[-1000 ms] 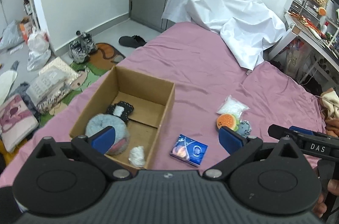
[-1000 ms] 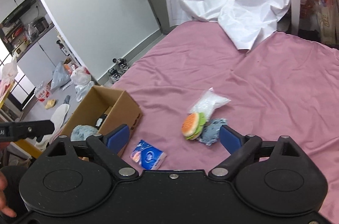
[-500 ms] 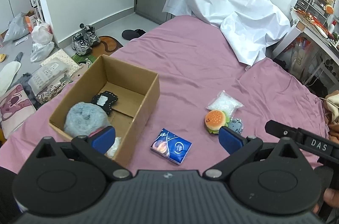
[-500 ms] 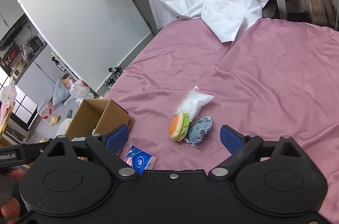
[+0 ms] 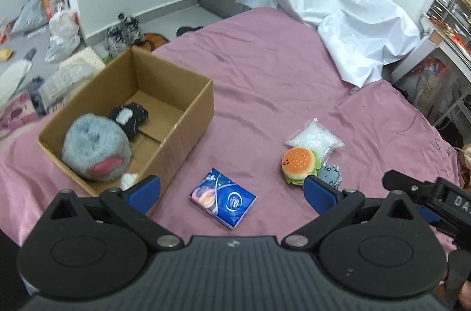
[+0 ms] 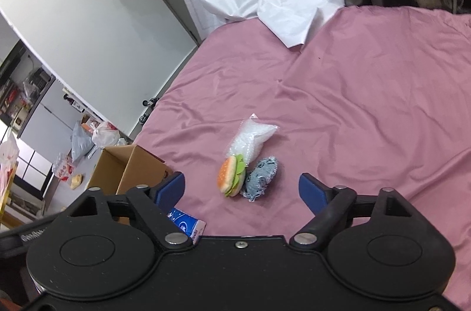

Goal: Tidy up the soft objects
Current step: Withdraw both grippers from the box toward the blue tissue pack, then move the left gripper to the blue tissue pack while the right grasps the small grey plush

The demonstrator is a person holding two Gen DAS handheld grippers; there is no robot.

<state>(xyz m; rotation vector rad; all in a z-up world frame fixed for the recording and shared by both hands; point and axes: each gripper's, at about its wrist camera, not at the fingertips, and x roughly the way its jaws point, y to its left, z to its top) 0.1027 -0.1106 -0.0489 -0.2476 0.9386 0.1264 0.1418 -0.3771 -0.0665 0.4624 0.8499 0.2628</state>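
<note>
- Cardboard box [image 5: 188, 111] sitting on bed [image 5: 265, 81] w/ grey plush [image 5: 94, 146], black-and-white piece [image 5: 129, 116], small white item [image 5: 129, 179] inside — looks partly done.
- Still lying out on the bed: burger plush [image 5: 298, 164], blue-grey plush [image 6: 262, 175], clear bag [image 6: 250, 137], blue packet [image 5: 222, 197].
- Left gripper [image 5: 232, 189], right gripper [image 6: 241, 189] — fingers spread wide, gripping nothing.
- Writing: "DA" partly showing on the right tool; packet text unreadable.
</note>
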